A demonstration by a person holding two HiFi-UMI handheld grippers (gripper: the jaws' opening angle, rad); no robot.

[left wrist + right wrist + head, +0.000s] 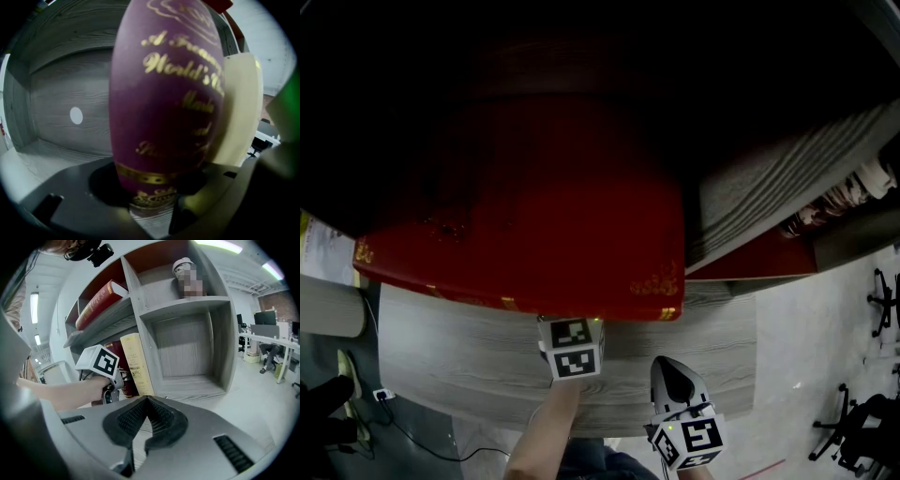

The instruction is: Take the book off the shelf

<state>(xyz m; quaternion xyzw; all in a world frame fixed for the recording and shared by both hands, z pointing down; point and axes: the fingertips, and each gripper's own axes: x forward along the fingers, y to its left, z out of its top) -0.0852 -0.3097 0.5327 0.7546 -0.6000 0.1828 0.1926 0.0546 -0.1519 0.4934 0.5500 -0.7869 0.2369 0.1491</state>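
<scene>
1. The left tool [151,202] is clenching the foot of the spine of the maroon book [164,93]. That book is standing upright in a lower left compartment of the shelf [185,303], pressed against a cream book [240,108].
2. The right tool [146,405] is hanging short of the shelf, its jaws closed on nothing.
3. To do this step well, I judge the left tool should be drawing the book straight outward along the board, keeping the spine upright. Twisting risks the cream book dragging along or tipping into the gap, and the right tool could be steadying it.
4. The compartment above is holding a red book [99,300] lying on a slant.
5. The top right compartment is holding a pale tub [181,266], while the one beneath is showing nothing inside.
</scene>
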